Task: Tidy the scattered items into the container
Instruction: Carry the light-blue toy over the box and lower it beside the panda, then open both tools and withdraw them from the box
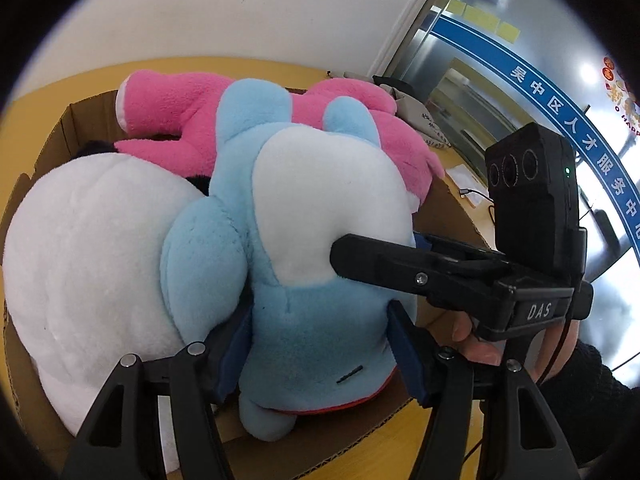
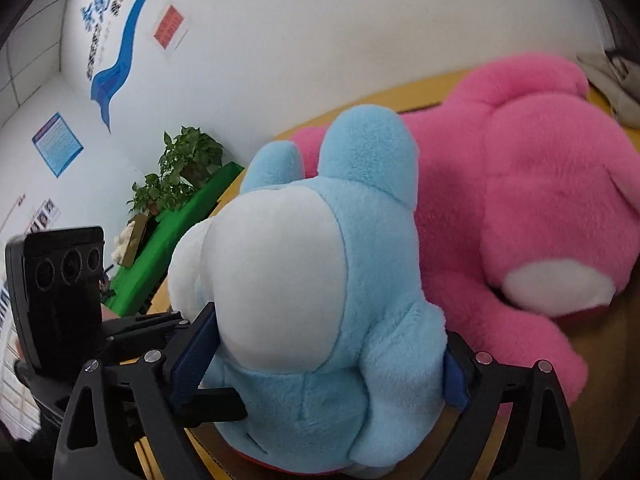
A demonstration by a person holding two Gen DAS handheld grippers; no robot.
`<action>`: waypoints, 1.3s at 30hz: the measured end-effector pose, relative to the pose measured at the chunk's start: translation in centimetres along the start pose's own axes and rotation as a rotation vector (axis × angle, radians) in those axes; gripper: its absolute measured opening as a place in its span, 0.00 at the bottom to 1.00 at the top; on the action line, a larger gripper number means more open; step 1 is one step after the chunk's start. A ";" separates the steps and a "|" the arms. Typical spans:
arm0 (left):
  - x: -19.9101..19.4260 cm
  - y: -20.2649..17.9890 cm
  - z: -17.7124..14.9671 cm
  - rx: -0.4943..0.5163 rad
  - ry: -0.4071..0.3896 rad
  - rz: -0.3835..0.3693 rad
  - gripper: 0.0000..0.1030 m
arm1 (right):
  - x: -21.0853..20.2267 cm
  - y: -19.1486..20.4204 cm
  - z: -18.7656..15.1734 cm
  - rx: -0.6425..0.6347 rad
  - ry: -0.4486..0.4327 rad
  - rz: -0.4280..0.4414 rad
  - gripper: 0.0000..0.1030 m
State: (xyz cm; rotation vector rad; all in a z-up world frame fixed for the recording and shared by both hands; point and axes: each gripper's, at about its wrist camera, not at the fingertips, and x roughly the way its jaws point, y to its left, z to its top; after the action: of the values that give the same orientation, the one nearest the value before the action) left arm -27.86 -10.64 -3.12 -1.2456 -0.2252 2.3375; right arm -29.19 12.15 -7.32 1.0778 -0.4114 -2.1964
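Right, the cardboard box (image 1: 48,140) takes up most of the yellow table (image 1: 36,92), and it is packed — a big white plush (image 1: 92,248) fills its near-left side, with a pink plush bear (image 1: 180,112) lying across the far end. Between them, on top of the pile, sits the blue-and-white plush (image 1: 304,216), its two rounded ears pointing away from both cameras and its white patch facing up.

Both grippers are on that blue toy! The left gripper (image 1: 320,340) has its blue pads pinching the toy's lower body, fur bulging over them on either side. The right gripper (image 2: 324,364) straddles the same toy from the other side, its jaws spread wide; the left pad lies against the white patch, the right pad is half buried in blue fur — whether it is actually pressing in, I can't quite tell from here.

In the right wrist view the pink bear's white muzzle (image 2: 560,284) shows just beside the blue toy, and off past the table edge stands a potted plant (image 2: 180,176) against the wall.
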 end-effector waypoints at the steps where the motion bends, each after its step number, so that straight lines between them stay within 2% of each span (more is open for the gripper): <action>1: 0.0 -0.2 -0.2 0.002 -0.001 0.003 0.62 | -0.1 0.2 0.1 -0.012 0.008 -0.031 0.99; 4: -0.2 -0.8 -0.7 0.003 -0.003 0.003 0.66 | -0.8 1.3 0.4 -0.077 0.023 -0.098 1.00; 9: -1.7 -0.7 -1.5 -0.040 -0.031 0.009 0.70 | -2.8 2.0 0.2 -0.073 0.021 -0.135 1.00; 14: -6.4 -2.5 -3.1 -0.023 -0.160 0.139 0.70 | -5.3 3.7 -0.4 -0.088 -0.004 -0.168 1.00; 17: -9.4 -3.3 -4.2 -0.052 -0.233 0.123 0.70 | -5.6 4.4 -0.3 -0.098 -0.003 -0.171 1.00; 19: -10.5 -3.5 -4.6 -0.074 -0.257 0.104 0.70 | -4.9 3.8 -0.2 -0.089 0.013 -0.172 1.00; 21: -11.3 -3.6 -5.2 -0.088 -0.268 0.123 0.70 | -3.0 3.3 0.5 -0.075 0.042 -0.193 1.00; 23: -11.5 -4.0 -5.3 -0.097 -0.263 0.117 0.70 | -3.6 2.9 1.2 -0.055 0.010 -0.212 1.00; 26: -12.4 -4.5 -6.4 -0.095 -0.277 0.129 0.70 | -7.0 4.2 2.0 -0.064 -0.126 -0.196 1.00; 29: -13.0 -4.2 -7.4 -0.114 -0.284 0.138 0.70 | -9.9 5.8 2.5 -0.118 -0.210 -0.205 0.97; 30: -13.2 -4.1 -7.6 -0.122 -0.289 0.135 0.70 | -10.1 5.8 2.6 -0.132 -0.210 -0.235 0.94; 31: -13.3 -4.0 -7.7 -0.130 -0.293 0.132 0.70 | -9.6 5.5 2.6 -0.131 -0.186 -0.262 0.87; 32: -13.3 -3.9 -7.8 -0.135 -0.295 0.128 0.70 | -8.5 4.8 2.6 -0.112 -0.141 -0.271 0.76; 34: -13.2 -3.9 -8.1 -0.147 -0.290 0.122 0.70 | -5.4 2.4 1.9 -0.044 -0.014 -0.249 0.61; 35: -13.1 -4.0 -8.2 -0.145 -0.284 0.120 0.70 | -3.9 1.6 1.1 -0.035 0.018 -0.240 0.61; 37: -12.9 -4.3 -8.4 -0.138 -0.275 0.121 0.70 | -2.6 1.9 0.7 -0.061 -0.003 -0.227 0.61; 39: -12.6 -4.7 -8.6 -0.129 -0.267 0.115 0.70 | -2.1 2.4 1.0 -0.057 0.010 -0.214 0.66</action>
State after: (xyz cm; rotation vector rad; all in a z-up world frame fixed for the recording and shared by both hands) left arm -13.38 -13.32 2.92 -1.0241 -0.4077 2.6241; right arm -28.00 11.77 -4.18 1.1473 -0.2363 -2.3725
